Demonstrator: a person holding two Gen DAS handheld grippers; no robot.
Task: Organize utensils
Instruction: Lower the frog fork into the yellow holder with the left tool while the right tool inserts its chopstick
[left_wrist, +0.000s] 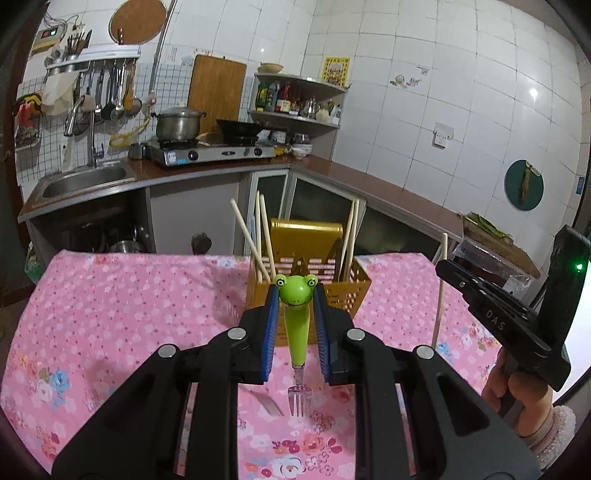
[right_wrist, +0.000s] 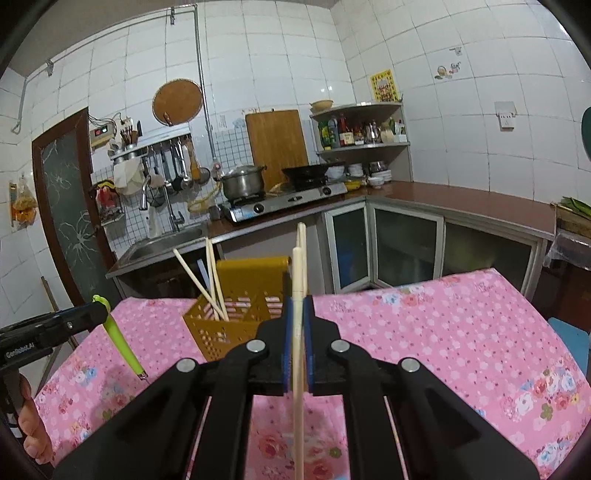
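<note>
My left gripper (left_wrist: 295, 295) is shut on a fork with a green frog handle (left_wrist: 295, 317), head up, tines pointing down above the pink floral tablecloth (left_wrist: 129, 314). It hovers just in front of the yellow utensil caddy (left_wrist: 343, 291), which holds several chopsticks (left_wrist: 264, 236). My right gripper (right_wrist: 297, 306) is shut on a pale chopstick (right_wrist: 298, 332), held upright just in front of the caddy (right_wrist: 210, 328). The right gripper also shows in the left wrist view (left_wrist: 439, 267), with its chopstick (left_wrist: 440, 291). The fork shows at the left of the right wrist view (right_wrist: 120, 339).
The table stands in a kitchen. Behind it runs a counter with a sink (left_wrist: 85, 181), a gas stove (left_wrist: 210, 151) with a pot and a wok, and a corner shelf of bottles (left_wrist: 291, 99). A blue stool (right_wrist: 570, 339) stands at the table's right.
</note>
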